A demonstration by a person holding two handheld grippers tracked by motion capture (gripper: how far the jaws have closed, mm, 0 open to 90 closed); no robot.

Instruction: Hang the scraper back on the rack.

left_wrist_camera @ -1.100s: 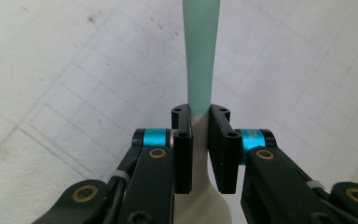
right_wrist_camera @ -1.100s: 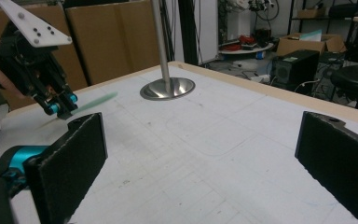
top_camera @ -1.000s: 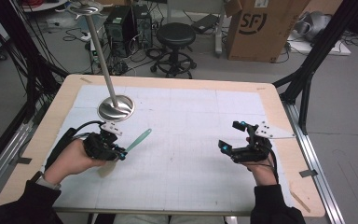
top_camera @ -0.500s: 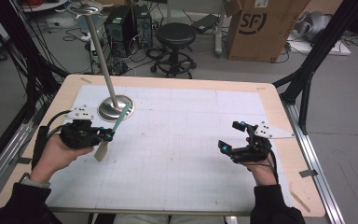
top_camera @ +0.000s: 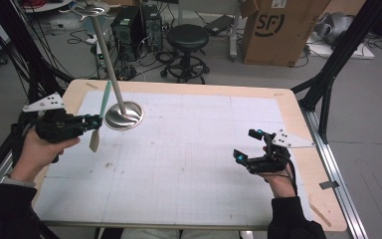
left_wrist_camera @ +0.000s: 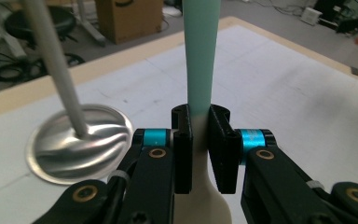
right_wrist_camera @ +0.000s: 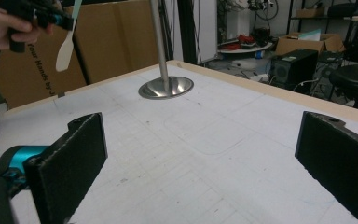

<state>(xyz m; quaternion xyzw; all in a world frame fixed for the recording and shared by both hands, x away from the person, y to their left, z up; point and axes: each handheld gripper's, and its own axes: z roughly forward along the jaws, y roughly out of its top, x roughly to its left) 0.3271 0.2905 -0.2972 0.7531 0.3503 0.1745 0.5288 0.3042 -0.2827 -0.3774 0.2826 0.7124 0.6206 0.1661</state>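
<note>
Spatula [top_camera: 101, 116] pinched upright in the left gripper [top_camera: 93, 122], above the table's [top_camera: 189, 89] left edge.

Its teal handle pointed up, its pale blade down, clear of the white mat [top_camera: 189, 164]. A steel stand [top_camera: 123, 115] with a slanting pole stood just beside it, near the far-left corner. The right gripper [top_camera: 248, 149] rested near the right edge, well apart, jaws spread with nothing between them.
</note>
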